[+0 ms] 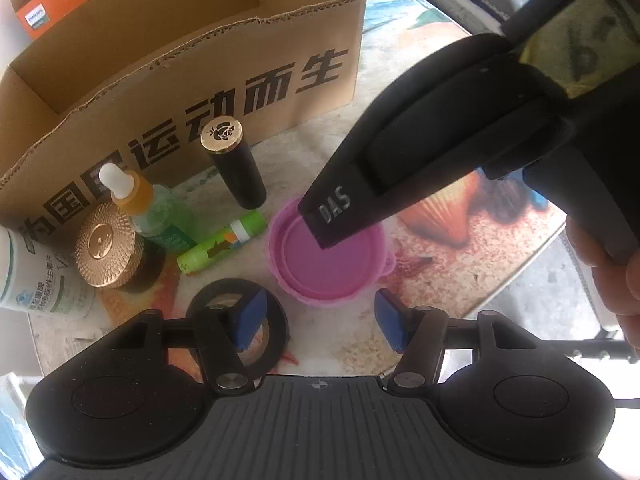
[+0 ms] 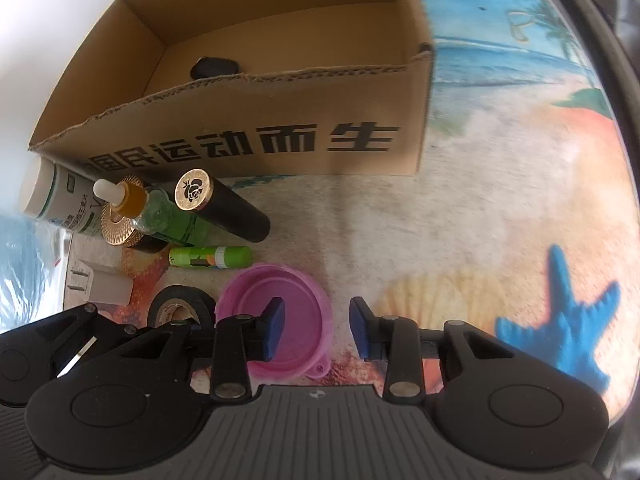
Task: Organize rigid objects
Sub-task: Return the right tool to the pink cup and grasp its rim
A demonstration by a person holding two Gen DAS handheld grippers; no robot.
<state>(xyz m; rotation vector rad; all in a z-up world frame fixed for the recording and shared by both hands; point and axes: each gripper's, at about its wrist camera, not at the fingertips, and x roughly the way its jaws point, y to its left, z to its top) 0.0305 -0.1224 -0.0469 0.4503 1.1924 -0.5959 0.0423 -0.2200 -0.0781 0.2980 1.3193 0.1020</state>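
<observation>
Round pink plastic lid (image 2: 288, 312) flat on beach-print tablecloth (image 2: 500, 208), just before printed brown cardboard box (image 2: 280, 120). Astride its right rim, right gripper (image 2: 316, 330), blue pads apart, gripping nothing. Nearby, left gripper (image 1: 320, 318), half open, empty. Beside lid: green glue stick (image 2: 210, 257), black tape roll (image 2: 180, 306), gold-capped black tube (image 2: 224, 208).

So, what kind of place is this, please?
Probably a home, though little of the room shows. A table covered by a beach-print cloth holds toiletries, such as a green glass dropper bottle and a black gold-capped tube, beside an open brown cardboard box for sorting.
</observation>
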